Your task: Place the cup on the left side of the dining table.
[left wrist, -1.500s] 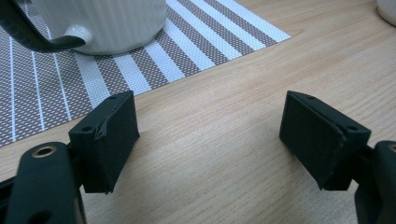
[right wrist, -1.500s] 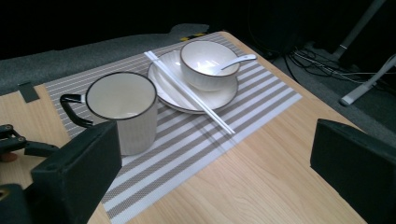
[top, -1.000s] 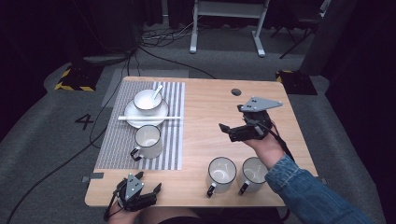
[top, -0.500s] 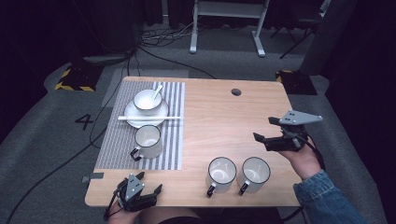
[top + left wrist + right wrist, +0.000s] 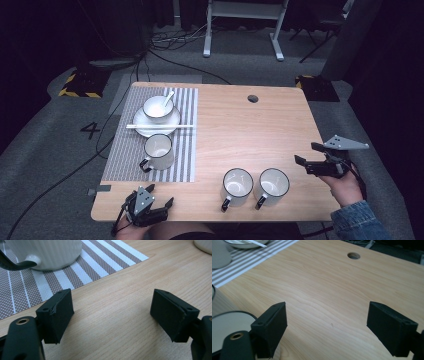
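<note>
Two white mugs near table's front edge; right gripper just right of them, nearer, jaws apart, empty. Left gripper farther left, likewise parted, empty.

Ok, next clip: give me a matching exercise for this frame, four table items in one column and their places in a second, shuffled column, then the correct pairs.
Items
1. bowl with spoon
2. chopsticks
3. mug on the striped placemat
4. right gripper

Places
A. held past the table's right edge, jaws open
B. lying across the plate's near rim
C. standing on the white plate
D. nearer the person than the plate, handle toward the near-left

Pairs: 1-C, 2-B, 3-D, 4-A
</note>
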A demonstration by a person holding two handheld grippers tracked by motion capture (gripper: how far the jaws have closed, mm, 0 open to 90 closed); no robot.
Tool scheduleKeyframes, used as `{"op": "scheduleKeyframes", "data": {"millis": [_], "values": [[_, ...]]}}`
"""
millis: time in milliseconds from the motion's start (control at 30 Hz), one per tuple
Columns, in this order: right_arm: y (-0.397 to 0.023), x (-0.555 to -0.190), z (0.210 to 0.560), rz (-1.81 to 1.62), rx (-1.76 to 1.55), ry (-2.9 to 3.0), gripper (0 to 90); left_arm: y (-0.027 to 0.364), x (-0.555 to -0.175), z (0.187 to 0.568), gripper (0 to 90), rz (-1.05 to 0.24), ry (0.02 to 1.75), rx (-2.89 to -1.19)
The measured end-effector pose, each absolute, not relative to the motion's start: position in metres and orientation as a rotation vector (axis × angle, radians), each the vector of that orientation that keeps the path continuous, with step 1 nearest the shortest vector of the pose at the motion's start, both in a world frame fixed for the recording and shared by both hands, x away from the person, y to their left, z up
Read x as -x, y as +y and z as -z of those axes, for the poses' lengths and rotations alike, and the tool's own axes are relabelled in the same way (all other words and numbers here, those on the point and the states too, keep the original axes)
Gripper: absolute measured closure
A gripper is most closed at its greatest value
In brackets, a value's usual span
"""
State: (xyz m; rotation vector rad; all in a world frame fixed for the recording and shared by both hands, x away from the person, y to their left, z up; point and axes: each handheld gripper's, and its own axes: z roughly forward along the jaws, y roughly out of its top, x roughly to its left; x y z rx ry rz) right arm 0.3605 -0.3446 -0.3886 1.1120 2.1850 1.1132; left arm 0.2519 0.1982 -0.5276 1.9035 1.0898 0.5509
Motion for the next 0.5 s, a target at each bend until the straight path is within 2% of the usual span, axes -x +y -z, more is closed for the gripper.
{"op": "scheduleKeyframes", "data": {"millis": [500], "values": [[-0.38,-0.349,0.445,-1.011,-1.283,2.137,16.0,0.198,-0.252,0.528,19.1,-0.552,1.09,-1.902]]}}
